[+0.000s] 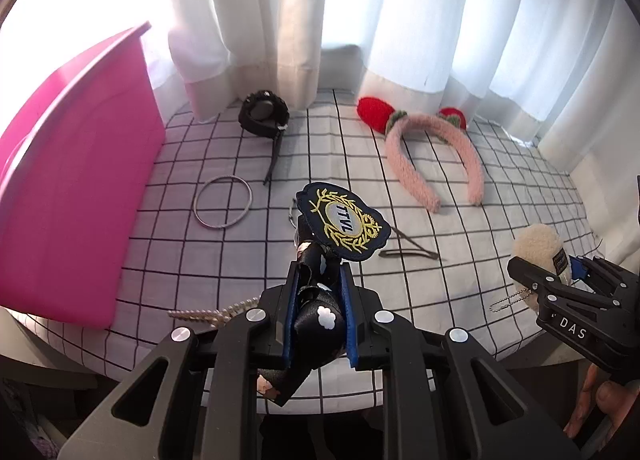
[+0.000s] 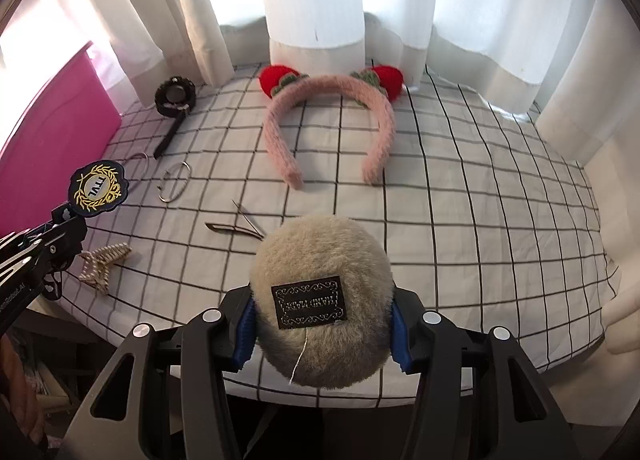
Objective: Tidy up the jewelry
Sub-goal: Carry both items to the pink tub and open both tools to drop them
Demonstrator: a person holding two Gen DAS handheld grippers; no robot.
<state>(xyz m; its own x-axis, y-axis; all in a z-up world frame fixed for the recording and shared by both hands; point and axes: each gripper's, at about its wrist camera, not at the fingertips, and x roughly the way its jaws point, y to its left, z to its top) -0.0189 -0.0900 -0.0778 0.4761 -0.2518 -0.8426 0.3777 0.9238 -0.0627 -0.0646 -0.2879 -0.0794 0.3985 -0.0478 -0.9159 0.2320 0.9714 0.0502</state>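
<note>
Left tongs point(image 1: 318, 300) clamped on black ribbon charm point(image 1: 320, 312), navy embroidered badge point(image 1: 343, 221) sticking up past the tips, lifted clear of checked tabletop point(image 1: 180, 260). Right tongs point(image 2: 320, 320) squeezed around fluffy beige pom-pom point(image 2: 320, 300), black label facing camera, bead chain dangling under it in left view; also off the cloth. Judged step: carry both held pieces to pink box point(image 1: 80, 180), off to left of badge. Best done one at a time: left first since nearer box, badge kept upright so ribbon doesn't snag the rim, release only once over the opening. Opening not visible from here, so cannot tell what's inside. Pom-pom soft, grip likely to slip if loosened mid-carry; hold pressure steady, mind the chain trailing. Still on cloth: gold claw clip point(image 2: 102, 260) just near-left of badge, hair pins point(image 1: 408, 250) just right of badge, silver bangle point(image 1: 223, 201) left of badge and just beside box, second thin ring point(image 2: 176, 182) near badge in right view. Farther behind badge: black watch point(image 1: 264, 116) by curtain point(image 1: 304, 20), pink headband point(image 1: 432, 156) with red strawberry ears to far right. Keep carry path high over bangle and clip, avoid dragging.
</note>
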